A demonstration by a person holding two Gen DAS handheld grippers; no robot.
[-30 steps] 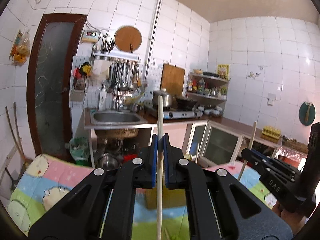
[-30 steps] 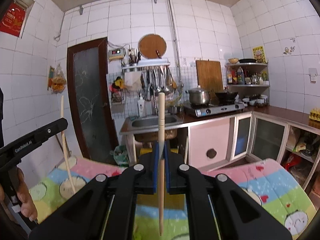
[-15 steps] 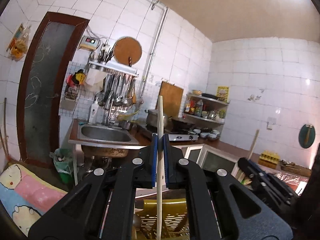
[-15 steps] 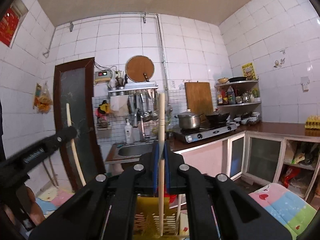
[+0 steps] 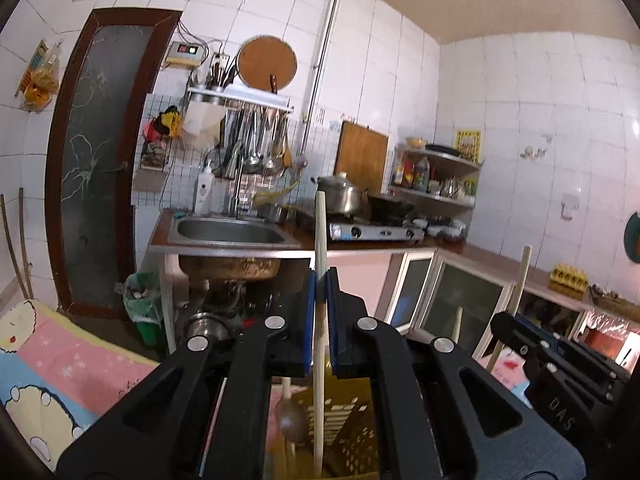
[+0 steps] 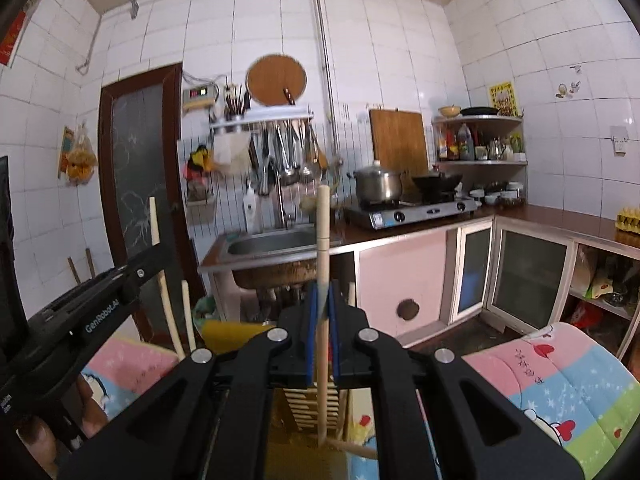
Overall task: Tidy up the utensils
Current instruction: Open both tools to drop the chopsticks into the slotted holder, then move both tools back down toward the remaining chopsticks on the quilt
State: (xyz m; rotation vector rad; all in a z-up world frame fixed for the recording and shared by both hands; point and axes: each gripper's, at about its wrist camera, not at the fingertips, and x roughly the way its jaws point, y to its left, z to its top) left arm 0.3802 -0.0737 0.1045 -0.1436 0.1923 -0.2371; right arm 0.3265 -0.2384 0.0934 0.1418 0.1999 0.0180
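My left gripper (image 5: 319,280) is shut on a long pale wooden stick (image 5: 320,232) held upright. Its lower end reaches into the yellow slotted utensil holder (image 5: 352,428) just below, beside a brown wooden spoon head (image 5: 291,418). My right gripper (image 6: 322,290) is shut on a second upright wooden stick (image 6: 323,220), whose lower end sits in the same yellow holder (image 6: 308,404). Each view shows the other tool at its edge: the right gripper (image 5: 560,364) with its stick (image 5: 522,272), and the left gripper (image 6: 100,304) with its stick (image 6: 154,224). Other sticks (image 6: 186,312) stand in the holder.
A cartoon-print mat (image 6: 560,384) covers the surface around the holder. Beyond a gap of floor stand the sink counter (image 5: 228,236), a gas stove (image 6: 412,210) with pots, and glass-door cabinets (image 6: 532,280). A hand (image 6: 36,432) grips the left tool.
Both grippers moved forward and down with their sticks. The yellow holder came up close beneath them, and the stick ends now reach into it. Both grips stayed shut.
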